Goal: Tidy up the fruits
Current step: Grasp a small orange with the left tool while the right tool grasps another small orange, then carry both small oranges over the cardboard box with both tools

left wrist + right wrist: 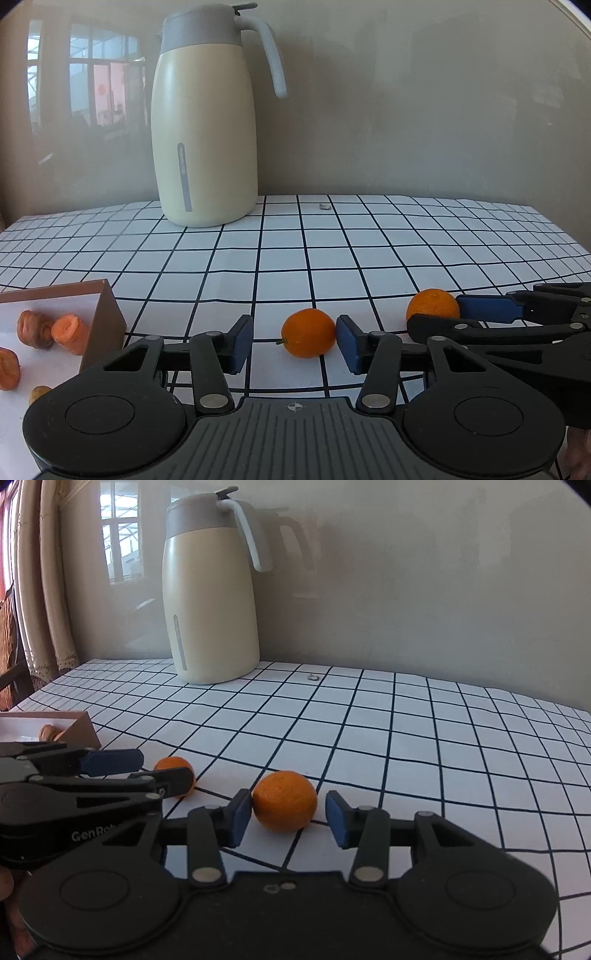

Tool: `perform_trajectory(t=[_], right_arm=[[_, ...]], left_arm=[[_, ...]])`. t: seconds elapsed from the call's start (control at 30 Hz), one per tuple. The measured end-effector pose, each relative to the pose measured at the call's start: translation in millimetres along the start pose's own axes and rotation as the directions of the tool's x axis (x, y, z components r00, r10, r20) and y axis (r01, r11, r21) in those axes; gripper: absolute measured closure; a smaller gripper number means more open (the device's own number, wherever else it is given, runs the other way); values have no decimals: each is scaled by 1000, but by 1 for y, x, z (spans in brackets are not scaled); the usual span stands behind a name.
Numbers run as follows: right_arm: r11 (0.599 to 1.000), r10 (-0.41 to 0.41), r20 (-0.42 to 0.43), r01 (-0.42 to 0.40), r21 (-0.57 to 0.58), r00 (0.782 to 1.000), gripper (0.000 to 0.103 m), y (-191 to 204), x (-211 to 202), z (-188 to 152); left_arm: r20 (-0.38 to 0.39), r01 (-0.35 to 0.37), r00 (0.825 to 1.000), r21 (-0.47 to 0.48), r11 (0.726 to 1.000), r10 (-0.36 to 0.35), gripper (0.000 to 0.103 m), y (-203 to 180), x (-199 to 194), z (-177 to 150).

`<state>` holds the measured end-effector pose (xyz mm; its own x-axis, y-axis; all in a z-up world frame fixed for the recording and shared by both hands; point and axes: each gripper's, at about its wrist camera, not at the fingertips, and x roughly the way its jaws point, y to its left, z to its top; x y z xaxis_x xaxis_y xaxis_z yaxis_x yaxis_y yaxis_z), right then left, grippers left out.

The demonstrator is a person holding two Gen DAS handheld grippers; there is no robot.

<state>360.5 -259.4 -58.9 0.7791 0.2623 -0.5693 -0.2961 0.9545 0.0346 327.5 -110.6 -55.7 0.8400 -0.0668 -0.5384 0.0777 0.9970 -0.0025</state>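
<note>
While between the left gripper point(294, 343) fingers point(240, 343), orange point(308, 333) loose on checked tablecloth point(295, 258).

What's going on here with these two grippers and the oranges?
A person is sorting fruit with two handheld grippers. The left gripper has its jaws around a small orange on the checked tablecloth, one pad touching and the other clear. The right gripper brackets the second orange the same way. Neither fruit is lifted. A brown box at the left holds carrot pieces, and a cream jug stands behind.
</note>
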Motion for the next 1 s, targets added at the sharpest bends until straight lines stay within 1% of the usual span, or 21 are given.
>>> perform_trajectory(t=[0.13, 0.27, 0.33, 0.37, 0.4, 0.43, 0.5, 0.77, 1.0], right_arm=[[1000, 4, -14, -4, 0, 1000, 67, -1, 4, 0], [1000, 8, -20, -8, -2, 1000, 72, -1, 7, 3], [1000, 4, -23, -4, -12, 1000, 73, 0, 8, 3], [1000, -3, -22, 2, -22, 1000, 73, 2, 8, 4], [1000, -6, -22, 5, -23, 1000, 74, 2, 9, 4], [1000, -5, -23, 5, -22, 1000, 74, 2, 9, 4], [1000, -2, -26, 2, -20, 1000, 75, 1, 9, 5], [998, -41, -13, 40, -42, 999, 75, 4, -3, 6], [998, -66, 43, 67, -23, 997, 75, 11, -45, 3]], left_arm=[[-12, 8, 1000, -3, 1000, -8, 53, 1, 5, -1], [-20, 10, 1000, -7, 1000, -11, 54, 1, 8, -1], [-27, 20, 999, -8, 1000, -21, 60, 1, 10, -1], [-38, 26, 999, -7, 1000, -26, 71, 1, 11, 0], [-46, 25, 999, 6, 1000, -25, 72, -2, 13, 0], [-46, 20, 999, 11, 1000, -19, 72, -3, 13, 0], [-49, 29, 998, 6, 1000, -28, 72, -2, 12, 0], [-24, 49, 999, 21, 999, -48, 73, -4, -4, 0], [18, 66, 998, 21, 998, -66, 73, -9, -39, -2]])
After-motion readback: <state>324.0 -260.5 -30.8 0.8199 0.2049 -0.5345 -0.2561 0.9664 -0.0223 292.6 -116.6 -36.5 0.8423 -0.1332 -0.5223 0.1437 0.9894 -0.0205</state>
